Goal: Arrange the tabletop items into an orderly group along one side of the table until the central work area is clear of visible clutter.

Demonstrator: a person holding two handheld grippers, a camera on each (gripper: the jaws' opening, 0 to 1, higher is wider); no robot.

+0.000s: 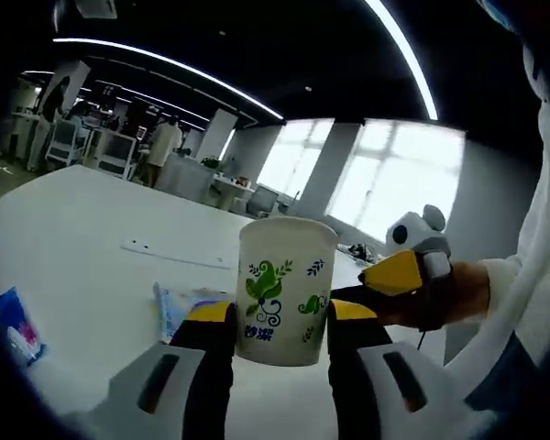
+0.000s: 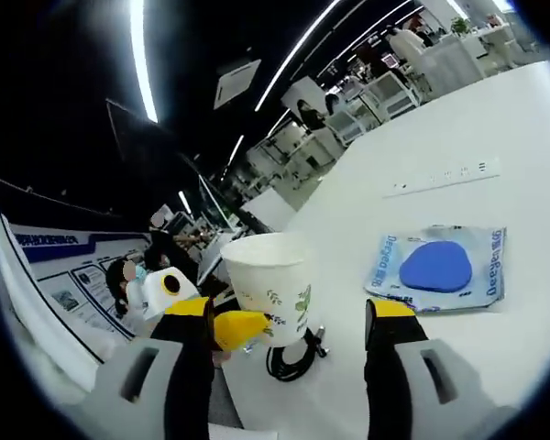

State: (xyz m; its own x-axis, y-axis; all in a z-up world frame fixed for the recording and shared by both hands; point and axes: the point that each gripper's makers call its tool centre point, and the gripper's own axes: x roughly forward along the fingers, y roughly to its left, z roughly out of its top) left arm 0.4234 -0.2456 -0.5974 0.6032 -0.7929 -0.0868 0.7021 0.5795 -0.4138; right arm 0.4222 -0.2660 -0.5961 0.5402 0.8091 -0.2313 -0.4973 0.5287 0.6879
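cup (image 1: pixel 284 289) clamped in left gripper (image 1: pixel 282 323) — mid-carry; right gripper (image 2: pixel 293 316) gapes empty. next: set it by the table (image 1: pixel 82 238) edge.

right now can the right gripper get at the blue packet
Probably yes. The right gripper is open and holds nothing, and the blue packet lies flat on the white table just ahead, with nothing between. The cup stands off to the side.

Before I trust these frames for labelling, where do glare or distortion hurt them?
Left gripper view: bright windows wash out behind the paper cup, whose print stays readable. Right gripper view: fisheye bends the ceiling lights and tilts the table; the blue pack is sharp.
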